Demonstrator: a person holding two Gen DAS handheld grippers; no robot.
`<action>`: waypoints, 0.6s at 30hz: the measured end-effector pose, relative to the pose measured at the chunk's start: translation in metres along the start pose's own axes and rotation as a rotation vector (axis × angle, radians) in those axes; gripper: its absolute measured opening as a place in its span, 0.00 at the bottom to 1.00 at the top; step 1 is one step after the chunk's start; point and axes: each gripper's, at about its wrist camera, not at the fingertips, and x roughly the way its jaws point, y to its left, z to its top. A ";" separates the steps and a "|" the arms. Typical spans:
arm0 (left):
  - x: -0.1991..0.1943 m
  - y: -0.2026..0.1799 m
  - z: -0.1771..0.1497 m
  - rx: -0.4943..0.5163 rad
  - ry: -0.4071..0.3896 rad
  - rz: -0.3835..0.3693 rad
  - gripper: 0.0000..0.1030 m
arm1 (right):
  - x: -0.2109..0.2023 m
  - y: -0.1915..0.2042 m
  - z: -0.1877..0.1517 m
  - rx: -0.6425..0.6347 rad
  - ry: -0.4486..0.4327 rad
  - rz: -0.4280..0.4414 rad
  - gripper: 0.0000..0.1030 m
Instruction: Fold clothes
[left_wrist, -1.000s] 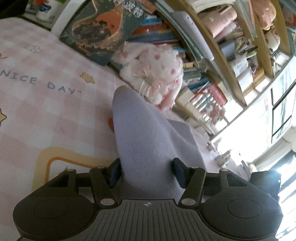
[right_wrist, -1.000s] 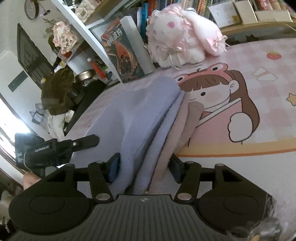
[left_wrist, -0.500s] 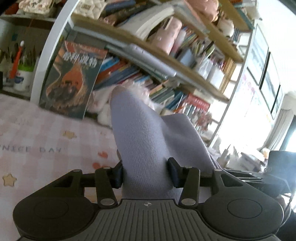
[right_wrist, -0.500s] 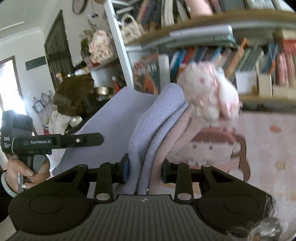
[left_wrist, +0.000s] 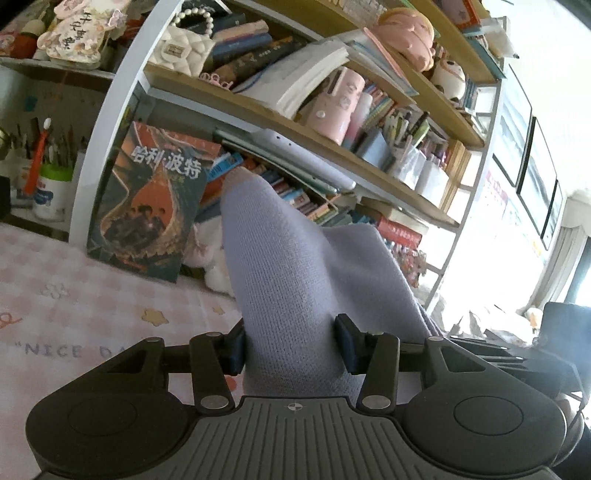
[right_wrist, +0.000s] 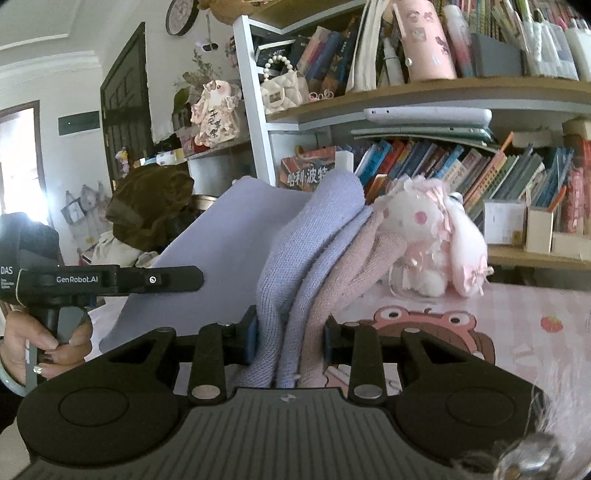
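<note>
Jaws of both grippers, left (left_wrist: 291, 347) and right (right_wrist: 289, 341), are clamped on bunched knit cloth (left_wrist: 295, 280), held raised above the pink surface (left_wrist: 74, 306). Uneven pulling could slip a layer from the right's thick bunch, spoiling the fold. Plush toy (right_wrist: 432, 240) and book (left_wrist: 155, 206) stand close behind.

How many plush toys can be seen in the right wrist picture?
1. A white and pink plush bunny sits on the pink checked cover before the bookshelf, right of the held lilac garment. Others may be hidden.
</note>
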 end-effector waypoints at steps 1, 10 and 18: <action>0.000 0.002 0.002 -0.001 -0.007 0.001 0.45 | 0.002 0.001 0.002 -0.004 -0.003 -0.002 0.29; 0.011 0.021 0.017 -0.002 -0.044 0.027 0.45 | 0.033 -0.003 0.019 -0.021 -0.014 0.002 0.29; 0.027 0.043 0.026 -0.004 -0.040 0.065 0.45 | 0.071 -0.010 0.026 -0.024 0.002 0.014 0.29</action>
